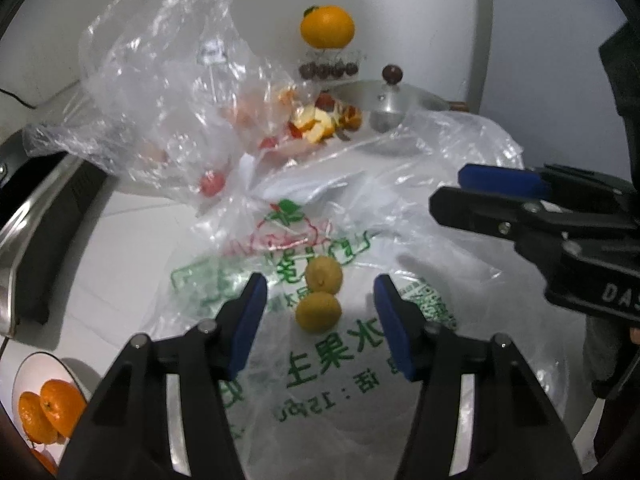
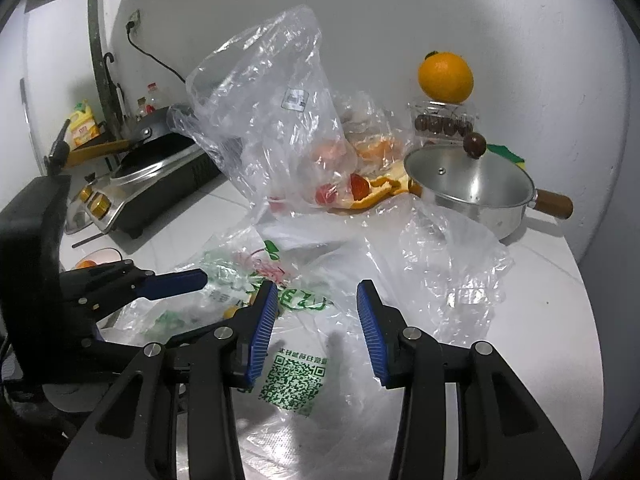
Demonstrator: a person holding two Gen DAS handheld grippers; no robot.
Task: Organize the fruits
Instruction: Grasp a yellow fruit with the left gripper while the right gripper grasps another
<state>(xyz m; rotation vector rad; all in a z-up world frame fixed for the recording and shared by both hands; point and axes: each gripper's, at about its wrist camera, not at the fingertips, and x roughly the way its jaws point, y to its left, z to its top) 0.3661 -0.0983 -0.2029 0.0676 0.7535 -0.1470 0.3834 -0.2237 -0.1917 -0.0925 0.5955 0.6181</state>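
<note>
Two small yellow-green citrus fruits (image 1: 323, 275) (image 1: 318, 312) lie on a printed plastic bag (image 1: 332, 360) on the white counter. My left gripper (image 1: 320, 312) is open, its blue pads either side of the nearer fruit, just above it. My right gripper (image 2: 316, 330) is open and empty over the same bag (image 2: 296, 376); it also shows in the left wrist view (image 1: 480, 188) at the right. A white bowl (image 1: 24, 372) with oranges (image 1: 48, 408) sits at the lower left. One yellow fruit peeks out behind my right gripper's left finger (image 2: 231, 312).
A clear bag (image 2: 272, 120) with red fruits and orange peel stands behind. A steel pot with lid (image 2: 472, 188) is at the right. A big orange (image 2: 445, 77) sits on a cherry box (image 2: 442, 122). A stove (image 2: 152, 176) is at the left.
</note>
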